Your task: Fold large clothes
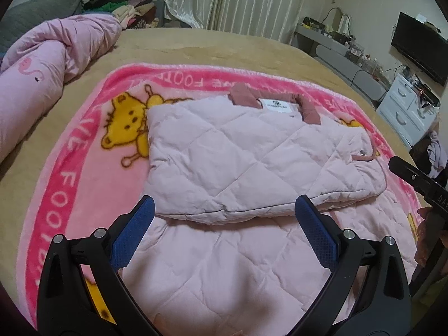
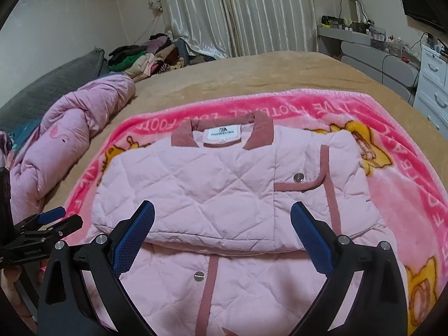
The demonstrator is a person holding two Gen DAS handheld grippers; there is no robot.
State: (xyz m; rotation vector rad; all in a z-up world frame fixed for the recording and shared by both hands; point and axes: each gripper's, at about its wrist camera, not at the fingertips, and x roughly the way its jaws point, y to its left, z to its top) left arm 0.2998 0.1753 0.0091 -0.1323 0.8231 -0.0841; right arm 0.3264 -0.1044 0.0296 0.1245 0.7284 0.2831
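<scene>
Bedroom, bed (image 1: 224, 44) with pink blanket (image 1: 64, 196). Left: rolled duvet (image 1: 42, 64). Centre: quilted jacket (image 2: 196, 190) folded on blanket. Left claw (image 1: 224, 210) jaws apart, empty. Right claw (image 2: 222, 215) jaws apart, empty, above jacket.

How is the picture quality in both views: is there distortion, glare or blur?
Left wrist view: strong fisheye bending with dark corners; the jacket is sharp, and the curtain shines a little. Right wrist view: the same bending; the blanket edge curves, the near jacket hem is slightly soft, and the light is even and dim.
</scene>
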